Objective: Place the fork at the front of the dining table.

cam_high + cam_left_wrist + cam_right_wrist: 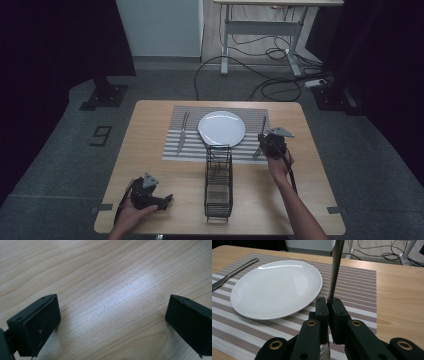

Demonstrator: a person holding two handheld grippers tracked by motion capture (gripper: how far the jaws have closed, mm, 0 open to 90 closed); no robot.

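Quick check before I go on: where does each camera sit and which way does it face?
High view: above the near table edge, looking forward and down; both forearms, left gripper, right gripper.
Left gripper view: on that gripper, facing bare table; jaws wide apart.
Right gripper view: on that gripper, facing plate; jaws clamped on a utensil handle.
Shared: high and right views both show plate, placemat, knife.

A floor marker left of the table reads 9.

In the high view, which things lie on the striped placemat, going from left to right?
Knife → white plate → the metal utensil held in the right tongs, by the placemat's right edge.
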